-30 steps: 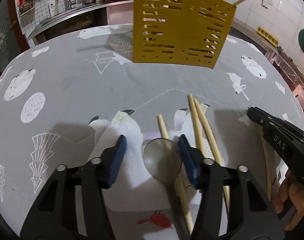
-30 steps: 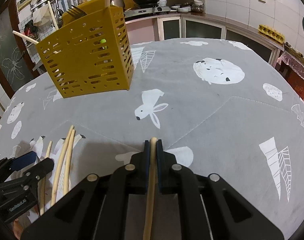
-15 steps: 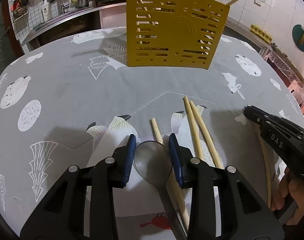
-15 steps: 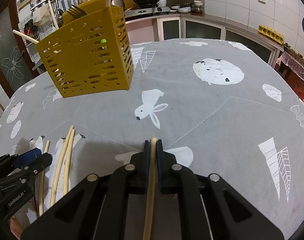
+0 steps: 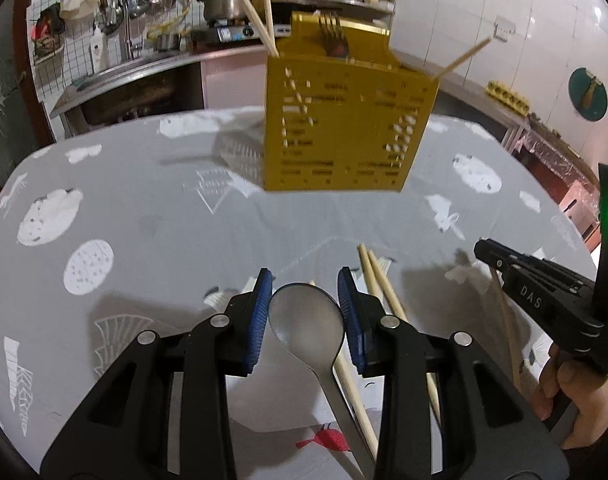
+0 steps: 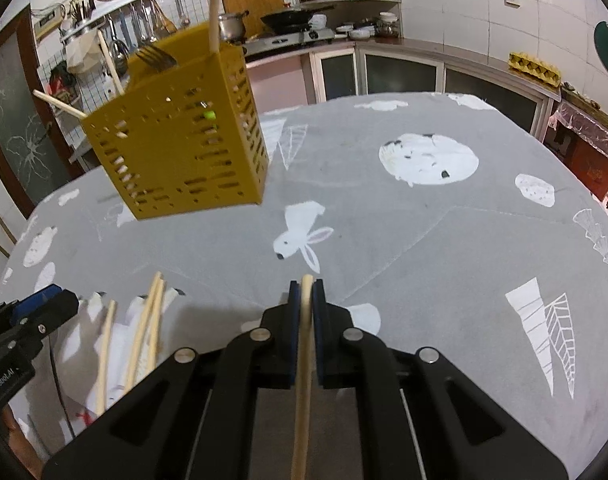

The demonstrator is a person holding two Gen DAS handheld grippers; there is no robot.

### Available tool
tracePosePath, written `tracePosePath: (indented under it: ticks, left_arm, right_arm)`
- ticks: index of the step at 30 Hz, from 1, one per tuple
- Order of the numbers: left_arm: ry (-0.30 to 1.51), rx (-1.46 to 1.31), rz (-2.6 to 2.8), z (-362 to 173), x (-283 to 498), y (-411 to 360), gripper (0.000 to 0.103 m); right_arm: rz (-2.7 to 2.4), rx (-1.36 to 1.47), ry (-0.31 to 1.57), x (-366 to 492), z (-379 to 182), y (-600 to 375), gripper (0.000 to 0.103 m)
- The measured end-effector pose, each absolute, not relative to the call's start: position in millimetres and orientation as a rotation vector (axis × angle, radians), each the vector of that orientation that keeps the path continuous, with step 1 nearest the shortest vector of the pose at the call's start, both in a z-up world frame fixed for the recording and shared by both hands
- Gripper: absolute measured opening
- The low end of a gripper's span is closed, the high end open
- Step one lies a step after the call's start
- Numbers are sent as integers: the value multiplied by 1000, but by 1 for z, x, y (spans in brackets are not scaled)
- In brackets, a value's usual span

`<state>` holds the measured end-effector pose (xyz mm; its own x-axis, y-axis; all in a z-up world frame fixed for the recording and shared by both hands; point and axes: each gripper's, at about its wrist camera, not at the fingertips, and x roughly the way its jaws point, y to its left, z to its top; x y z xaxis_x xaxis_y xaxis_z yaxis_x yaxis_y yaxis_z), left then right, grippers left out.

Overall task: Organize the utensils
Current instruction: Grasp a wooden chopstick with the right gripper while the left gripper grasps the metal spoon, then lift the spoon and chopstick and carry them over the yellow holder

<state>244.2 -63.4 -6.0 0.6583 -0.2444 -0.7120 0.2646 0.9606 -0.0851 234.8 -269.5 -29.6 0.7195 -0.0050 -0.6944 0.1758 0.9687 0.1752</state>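
Observation:
My left gripper (image 5: 305,294) is shut on the bowl of a metal spoon (image 5: 305,322) and holds it above the grey table. My right gripper (image 6: 307,292) is shut on a wooden chopstick (image 6: 304,364); it also shows at the right of the left wrist view (image 5: 483,250). A yellow slotted utensil holder (image 5: 343,128) stands at the far middle of the table, with chopsticks and a fork in it; it also shows in the right wrist view (image 6: 176,152). Three loose chopsticks (image 6: 144,332) lie on the cloth between the two grippers.
The table carries a grey cloth (image 6: 423,240) with white animal prints. Behind it run a kitchen counter with a sink (image 5: 116,76) and a stove with pans (image 6: 296,28). Cabinets stand at the right.
My left gripper closed on the spoon's bowl and lifted it off the cloth. My right gripper also rose a little, still holding its chopstick.

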Motion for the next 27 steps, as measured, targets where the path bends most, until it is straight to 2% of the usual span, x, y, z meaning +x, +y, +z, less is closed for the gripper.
tracePosePath:
  ticks: [27]
  left_arm:
    - [494, 65, -300, 75, 201, -21, 33]
  right_arm:
    - [-129, 196, 450, 165, 71, -266, 6]
